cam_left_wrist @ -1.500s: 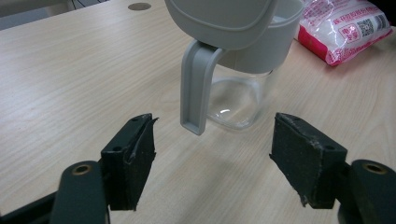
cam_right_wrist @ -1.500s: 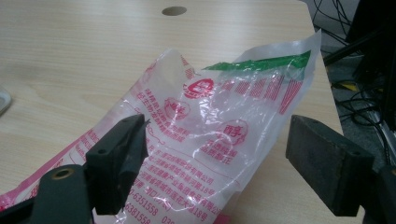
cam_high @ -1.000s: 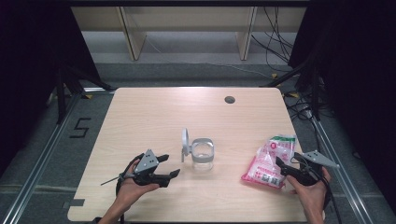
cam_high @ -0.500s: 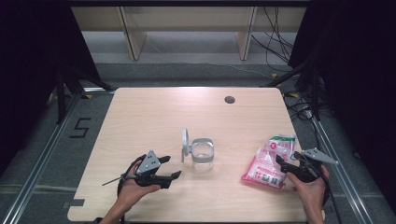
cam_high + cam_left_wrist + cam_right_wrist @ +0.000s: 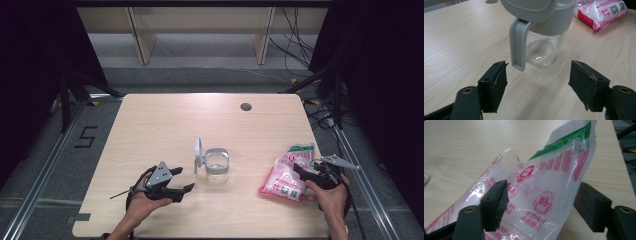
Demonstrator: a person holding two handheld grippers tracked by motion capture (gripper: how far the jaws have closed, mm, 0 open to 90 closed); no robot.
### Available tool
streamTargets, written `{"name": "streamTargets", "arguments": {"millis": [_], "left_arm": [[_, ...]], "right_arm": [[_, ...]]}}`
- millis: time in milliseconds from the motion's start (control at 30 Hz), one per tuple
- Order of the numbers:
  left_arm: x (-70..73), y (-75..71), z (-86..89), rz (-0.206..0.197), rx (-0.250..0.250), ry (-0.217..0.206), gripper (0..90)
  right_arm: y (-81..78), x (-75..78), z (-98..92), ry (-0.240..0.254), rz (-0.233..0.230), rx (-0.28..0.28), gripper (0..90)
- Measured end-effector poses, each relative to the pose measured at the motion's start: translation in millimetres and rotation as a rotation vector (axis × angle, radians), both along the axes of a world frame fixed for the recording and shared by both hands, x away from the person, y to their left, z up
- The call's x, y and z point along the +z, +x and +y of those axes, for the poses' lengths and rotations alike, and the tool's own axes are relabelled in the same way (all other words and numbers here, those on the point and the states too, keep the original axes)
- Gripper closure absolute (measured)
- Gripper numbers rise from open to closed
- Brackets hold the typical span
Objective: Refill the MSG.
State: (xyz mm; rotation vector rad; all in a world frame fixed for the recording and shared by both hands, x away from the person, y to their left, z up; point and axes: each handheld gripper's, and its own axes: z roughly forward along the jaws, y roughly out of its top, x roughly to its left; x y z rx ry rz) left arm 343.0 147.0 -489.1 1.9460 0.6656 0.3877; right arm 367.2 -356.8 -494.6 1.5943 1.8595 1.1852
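A clear glass jar (image 5: pixel 216 166) with a grey collar stands at mid-table, its grey lid (image 5: pixel 198 151) flipped up on the left side. My left gripper (image 5: pixel 184 179) lies open just left of the jar and in front of it. In the left gripper view the jar's grey handle (image 5: pixel 517 45) hangs just ahead of my left gripper (image 5: pixel 539 72), nearer its left jaw. A pink and white plastic bag (image 5: pixel 286 176) lies at the right. My right gripper (image 5: pixel 299 172) is at the bag's right edge. In the right gripper view the bag (image 5: pixel 549 187) sits between the jaws of my right gripper (image 5: pixel 542 192), which have just been closing around it.
A dark round hole (image 5: pixel 245 106) sits in the wooden table (image 5: pixel 165 125) near its far edge. The bag lies close to the table's right edge. Cables (image 5: pixel 300 30) and shelf legs are on the floor behind. The bag (image 5: pixel 601 11) also shows beyond the jar in the left gripper view.
The right gripper has shifted slightly at the bag's edge. The left gripper, the jar and the bag stay where they were.
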Motion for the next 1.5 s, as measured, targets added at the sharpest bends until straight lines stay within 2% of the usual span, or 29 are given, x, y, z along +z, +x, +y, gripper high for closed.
{"name": "streamTargets", "arguments": {"millis": [33,67,100,133,200,233,267,300,333,367,400,433,500,533,633,667,733,767,800,867,933,1000,1033,1100,1167,1200,1300,1333,1500], "left_arm": [[0.1,0.0,0.0,-0.001,-0.001,0.001,29.8],[0.0,-0.1,-0.1,0.000,0.000,-0.001,29.8],[-0.1,0.0,-0.2,0.000,-0.001,0.000,29.8],[-0.1,0.0,-0.2,0.000,-0.001,-0.001,29.8],[-0.1,-0.1,-0.2,0.000,-0.001,-0.001,29.8],[-0.4,-1.2,-1.0,0.015,0.010,-0.012,29.8],[-0.4,-1.2,-1.0,0.015,0.012,-0.013,29.8],[-0.4,-1.3,-1.0,0.015,0.012,-0.013,29.8],[-0.5,-1.2,-1.0,0.015,0.012,-0.013,29.8],[-0.1,-0.2,-0.2,0.001,0.000,-0.003,29.8],[-0.1,-0.2,-0.2,0.001,0.000,-0.003,29.8],[-0.3,-0.8,-0.5,0.008,0.004,-0.008,29.8],[-0.4,-1.4,-0.9,0.017,0.008,-0.016,29.8],[-0.6,-1.4,-1.2,0.016,0.009,-0.019,29.8],[-0.6,-1.4,-1.3,0.017,0.008,-0.018,29.8],[-0.6,-1.4,-1.3,0.017,0.006,-0.018,29.9],[-0.5,-1.5,-1.1,0.017,0.006,-0.013,30.0],[-0.4,-1.5,-1.1,0.015,0.006,-0.009,30.1],[-0.5,-1.6,-1.3,0.018,0.005,-0.014,30.1],[-0.4,-1.6,-1.3,0.016,0.005,-0.012,30.0],[-0.4,-1.3,-1.2,0.012,0.001,-0.011,30.0],[-0.5,-1.5,-1.3,0.015,0.003,-0.013,30.0],[-0.5,-1.5,-1.3,0.015,0.003,-0.013,30.0],[-0.4,-1.6,-1.3,0.016,0.004,-0.014,30.0],[-0.2,-1.7,-1.1,0.014,0.002,-0.012,30.0],[-0.2,-1.7,-1.1,0.013,0.002,-0.012,30.0],[0.1,-1.3,-0.8,0.005,-0.005,-0.006,30.0],[0.5,-0.9,-0.4,-0.003,-0.012,-0.002,30.0],[1.0,-1.3,-0.4,-0.004,-0.008,-0.002,30.0]], "right_arm": [[1.1,-1.2,0.4,0.007,-0.010,0.007,36.6],[2.5,-1.1,-1.9,-0.016,-0.018,0.031,38.7],[2.8,-1.0,-1.7,-0.008,-0.011,0.039,40.7],[1.6,0.0,1.2,0.026,0.006,0.020,42.8],[2.9,-0.5,0.1,0.019,-0.001,0.030,43.9],[3.6,-1.1,-0.1,0.011,-0.003,0.031,45.5],[3.6,-1.0,0.3,0.015,0.011,0.028,47.4],[5.4,-1.7,-1.9,-0.002,-0.007,0.049,48.6],[5.7,-1.8,-1.7,-0.002,-0.004,0.049,49.7],[3.7,-0.6,2.0,0.039,0.029,0.033,52.1],[3.7,-0.6,2.0,0.039,0.029,0.033,52.1],[4.3,-1.2,1.8,0.017,0.033,0.028,53.1],[4.3,-1.3,1.6,0.017,0.034,0.029,53.2],[6.1,-2.2,-1.1,0.007,0.023,0.057,53.2],[7.0,-2.9,-2.9,-0.016,0.032,0.044,53.3],[5.0,-1.7,1.4,0.030,0.053,0.021,57.3],[5.3,-2.3,2.1,0.037,0.044,0.022,59.3],[4.5,-1.4,1.8,0.010,0.055,0.017,62.9],[5.2,-1.3,3.2,0.007,0.050,0.019,67.1],[6.4,-2.7,3.5,-0.004,0.035,0.020,68.9],[6.3,-1.7,3.4,-0.025,0.044,0.017,74.1],[6.0,-0.6,2.3,-0.010,0.035,0.019,81.4],[6.2,-0.5,0.9,-0.028,0.035,0.017,83.1],[6.4,-0.6,0.0,-0.031,0.030,0.014,87.0],[5.8,0.3,0.2,-0.027,0.030,0.016,87.9],[7.3,0.7,-0.8,-0.063,0.004,0.040,89.7],[6.8,2.0,0.7,-0.064,-0.002,0.049,90.0],[4.9,3.9,4.1,-0.054,0.023,0.030,90.0],[4.1,5.2,6.7,-0.029,0.003,0.039,90.0]]}}
